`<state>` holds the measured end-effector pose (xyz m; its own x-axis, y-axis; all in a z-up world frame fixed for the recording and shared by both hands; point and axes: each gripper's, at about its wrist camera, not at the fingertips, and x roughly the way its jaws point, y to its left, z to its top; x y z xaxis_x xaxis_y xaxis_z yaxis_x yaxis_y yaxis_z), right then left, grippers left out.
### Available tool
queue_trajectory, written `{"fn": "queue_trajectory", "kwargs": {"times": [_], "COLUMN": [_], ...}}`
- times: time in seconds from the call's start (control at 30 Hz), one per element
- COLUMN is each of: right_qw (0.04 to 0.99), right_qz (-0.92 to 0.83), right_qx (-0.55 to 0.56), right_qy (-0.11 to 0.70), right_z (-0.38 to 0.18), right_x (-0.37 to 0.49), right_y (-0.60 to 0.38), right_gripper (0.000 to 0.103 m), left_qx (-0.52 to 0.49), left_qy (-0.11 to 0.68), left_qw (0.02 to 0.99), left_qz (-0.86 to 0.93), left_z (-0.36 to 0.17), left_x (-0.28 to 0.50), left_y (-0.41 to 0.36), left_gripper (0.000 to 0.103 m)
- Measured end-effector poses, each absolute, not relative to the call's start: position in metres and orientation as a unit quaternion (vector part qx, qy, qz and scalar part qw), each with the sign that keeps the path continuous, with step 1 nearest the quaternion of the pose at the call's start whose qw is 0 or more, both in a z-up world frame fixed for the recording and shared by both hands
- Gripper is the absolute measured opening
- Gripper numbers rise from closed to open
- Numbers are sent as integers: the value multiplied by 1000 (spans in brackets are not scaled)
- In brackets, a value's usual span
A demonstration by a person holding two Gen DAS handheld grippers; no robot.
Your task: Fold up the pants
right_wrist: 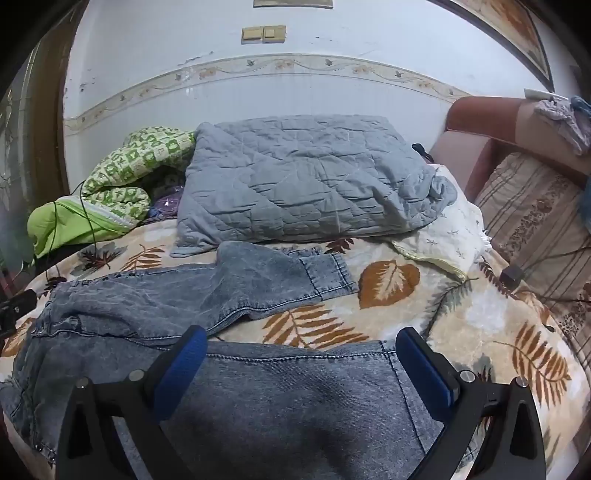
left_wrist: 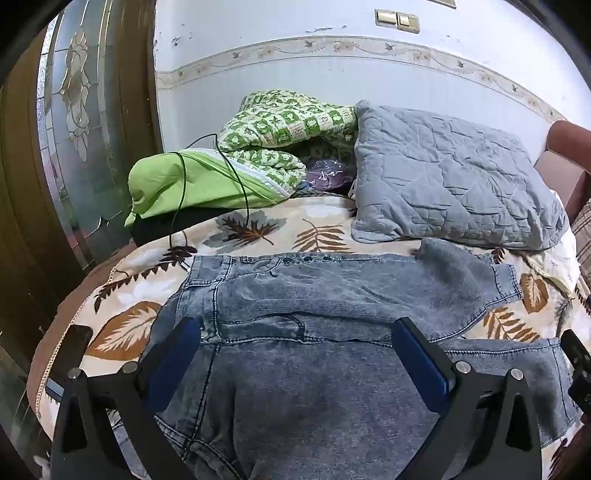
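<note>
Nearest in the left wrist view, the left gripper (left_wrist: 295, 332) has its jaws spread as wide as they go, the blue pads clear of the cloth and holding nothing. It hangs over the jeans (left_wrist: 314, 332), which lie spread on the leaf-print bedspread (left_wrist: 122, 328) near the front edge of the bed — waistband toward the bed's left edge, legs running toward the right. A row of dark studs shows along the far side of the waist.

The right gripper (right_wrist: 301, 354) is just as wide open and empty, poised above the hem end of the nearer leg. The farther leg is bent up and away, its cuff resting on the bedspread toward the middle of the bed, apart from the nearer leg.

At the bed's left edge a dark phone (left_wrist: 75, 341) lies on the bedspread. Farther back, a grey quilted blanket (right_wrist: 303, 177) sits folded by the wall, just beyond the bent leg. To its left is a green patterned quilt (left_wrist: 284, 125), with a plain lime-green bundle (left_wrist: 177, 184) beside it and a thin black cable (left_wrist: 236, 173) looped over both. A purple plastic packet (left_wrist: 327, 173) is tucked between the quilts; any print on it is too small to read.

On the wall above, a pair of cream switches (right_wrist: 264, 34) — no writing legible.
</note>
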<state>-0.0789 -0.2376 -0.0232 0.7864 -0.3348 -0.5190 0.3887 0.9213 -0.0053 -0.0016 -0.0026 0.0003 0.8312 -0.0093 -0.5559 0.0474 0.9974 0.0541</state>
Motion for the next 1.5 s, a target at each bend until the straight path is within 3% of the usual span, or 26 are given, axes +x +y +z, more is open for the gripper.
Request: {"fn": "queue_trajectory", "kwargs": {"times": [0.27, 1.2, 1.5], "right_qw": [941, 936, 923], "right_qz": [-201, -190, -169], "right_qx": [57, 57, 88], "right_qy": [267, 290, 336], "right_z": [-29, -39, -48], "right_x": [-69, -55, -34], "right_y": [-245, -244, -282], "right_gripper": [103, 103, 103], "left_qx": [17, 41, 0], "left_qy": [320, 312, 420], "left_qw": [947, 949, 907], "left_qz": [-28, -27, -39], "left_z": [-2, -9, -39], "left_x": [16, 17, 68], "left_y": [7, 1, 34], "left_gripper": [103, 103, 103]}}
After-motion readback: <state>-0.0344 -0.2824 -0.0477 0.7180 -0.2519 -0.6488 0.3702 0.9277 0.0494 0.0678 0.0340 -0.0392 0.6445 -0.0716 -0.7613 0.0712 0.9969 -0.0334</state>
